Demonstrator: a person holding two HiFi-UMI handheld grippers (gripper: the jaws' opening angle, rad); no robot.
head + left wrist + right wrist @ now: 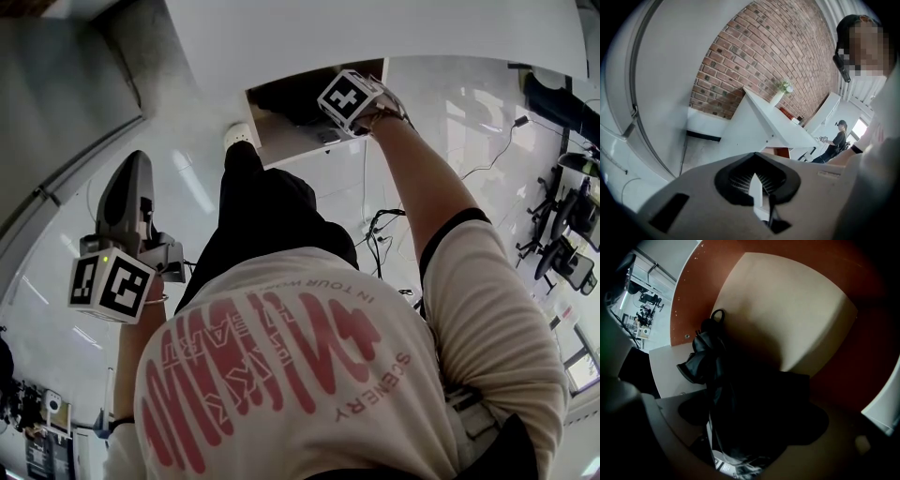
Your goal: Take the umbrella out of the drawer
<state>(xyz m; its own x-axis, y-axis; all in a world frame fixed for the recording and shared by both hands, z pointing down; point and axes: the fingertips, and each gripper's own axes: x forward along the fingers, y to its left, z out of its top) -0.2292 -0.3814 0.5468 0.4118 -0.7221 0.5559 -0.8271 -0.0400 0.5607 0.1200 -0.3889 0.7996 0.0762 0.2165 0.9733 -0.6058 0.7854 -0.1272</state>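
A folded black umbrella [710, 362] lies in the open drawer [281, 141], its wrist loop pointing away from me over the beige drawer floor [787, 310]. My right gripper [740, 437] points steeply down into the drawer. Its jaws stand wide, open, with the umbrella's near end between them in deep shadow. In the head view only its marker cube [352, 98] shows above the drawer. My left gripper [136, 164] hangs out at the lower left, away from the drawer, shut and empty. In its own view the left gripper [759, 187] faces the room.
The drawer juts from a white cabinet [328, 37] over a glossy white floor [309, 187]. Cables [380, 234] trail on the floor, with office chairs [562, 244] at the right. A brick wall [764, 51], a white counter [773, 122] and another person [836, 140] stand beyond.
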